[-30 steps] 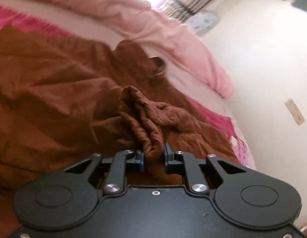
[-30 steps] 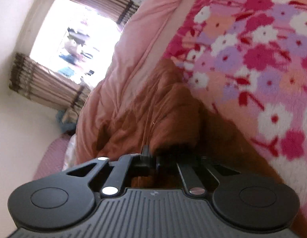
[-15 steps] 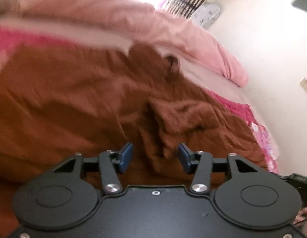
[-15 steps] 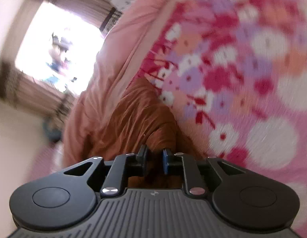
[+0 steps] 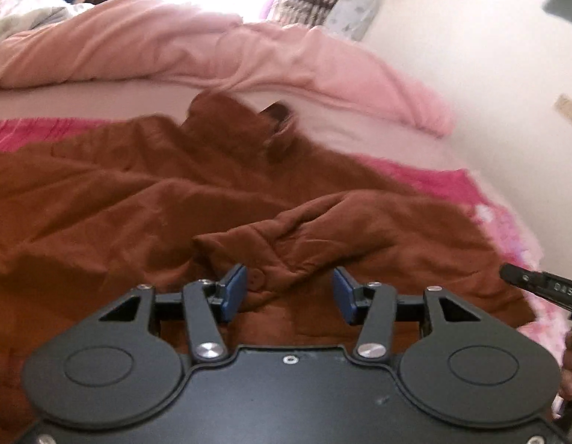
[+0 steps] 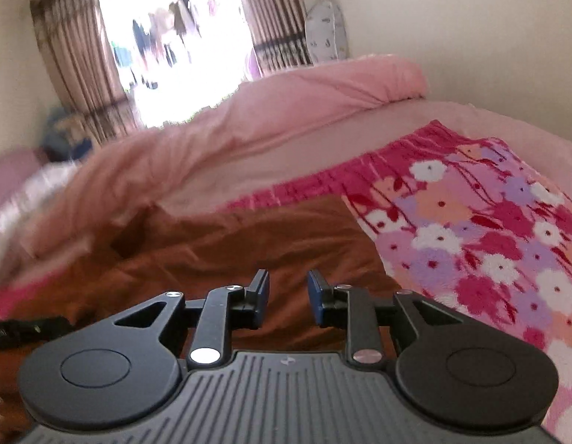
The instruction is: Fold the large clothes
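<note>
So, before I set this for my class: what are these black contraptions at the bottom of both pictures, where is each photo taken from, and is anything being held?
Each picture comes from a camera mounted on a hand-held two-finger gripper, looking forward along its fingers; a person carries one per hand. The left gripper looks over a brown garment spread on a floral blanket, with a pink duvet behind. Its jaws have just been opening: a sleeve cuff lies between them, unpinched. The right gripper has also just been opening and holds nothing.
</note>
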Demonstrator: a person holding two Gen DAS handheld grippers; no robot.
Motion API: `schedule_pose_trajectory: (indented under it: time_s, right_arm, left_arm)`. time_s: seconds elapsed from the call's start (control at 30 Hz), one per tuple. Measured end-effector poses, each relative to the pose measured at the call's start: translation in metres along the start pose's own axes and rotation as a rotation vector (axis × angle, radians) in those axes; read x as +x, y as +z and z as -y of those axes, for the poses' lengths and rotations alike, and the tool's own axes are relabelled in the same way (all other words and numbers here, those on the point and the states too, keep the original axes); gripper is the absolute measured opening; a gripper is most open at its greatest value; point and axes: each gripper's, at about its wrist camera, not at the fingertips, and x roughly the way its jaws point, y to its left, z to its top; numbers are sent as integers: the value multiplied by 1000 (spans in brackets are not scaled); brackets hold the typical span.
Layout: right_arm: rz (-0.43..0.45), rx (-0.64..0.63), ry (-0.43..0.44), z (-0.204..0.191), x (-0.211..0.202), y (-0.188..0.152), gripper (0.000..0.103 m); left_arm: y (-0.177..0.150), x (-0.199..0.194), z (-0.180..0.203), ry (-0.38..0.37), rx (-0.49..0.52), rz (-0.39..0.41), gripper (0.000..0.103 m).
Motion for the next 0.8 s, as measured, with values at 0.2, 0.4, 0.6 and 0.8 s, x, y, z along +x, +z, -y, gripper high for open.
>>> schedule_pose_trajectory:
  time_s: [0.2, 0.4, 0.6, 0.8]
  right_arm:
    - [-67, 37, -20, 21, 33, -17, 20]
    - [-47, 36, -5, 15, 1, -8, 25]
    - [18, -49, 31, 4, -41, -12, 35]
    - [-64, -12, -6, 17, -14, -26, 35]
  left_arm:
    - [0, 10, -21, 4, -48, -14, 57]
    - [3, -31, -14, -6, -71, 14, 53]
    - [-20, -64, 12, -61, 12, 71, 55]
    - [-31, -28, 16, -2, 41, 3, 55]
